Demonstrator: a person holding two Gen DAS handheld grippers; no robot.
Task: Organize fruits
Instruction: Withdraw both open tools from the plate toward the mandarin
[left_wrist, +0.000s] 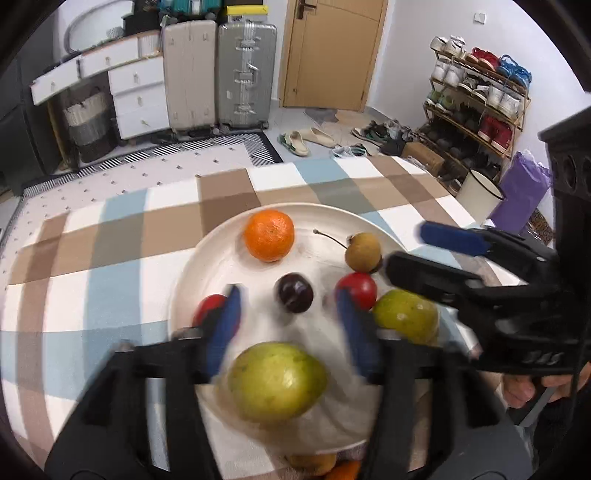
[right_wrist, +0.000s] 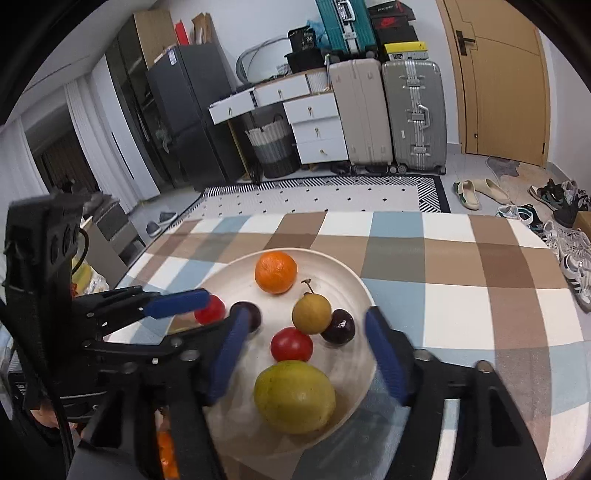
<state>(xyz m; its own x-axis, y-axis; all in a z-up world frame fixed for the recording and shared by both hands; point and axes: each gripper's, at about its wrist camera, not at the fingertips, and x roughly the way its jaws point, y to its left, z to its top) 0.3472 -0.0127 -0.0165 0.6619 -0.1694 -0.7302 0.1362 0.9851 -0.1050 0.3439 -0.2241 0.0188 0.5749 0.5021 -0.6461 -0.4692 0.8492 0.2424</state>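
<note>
A cream plate on a checked tablecloth holds an orange, a small brown pear, dark plums, red fruits and yellow-green fruits. My left gripper is open over the plate, its blue fingers either side of a yellow-green fruit without touching it. My right gripper is open over the plate's near side, around another yellow-green fruit. Each gripper shows in the other's view: the right one, the left one.
The table's far edge meets a patterned rug. Suitcases, white drawers and a door stand behind; a shoe rack and a white bin are at the right. More fruit lies near the plate's near edge.
</note>
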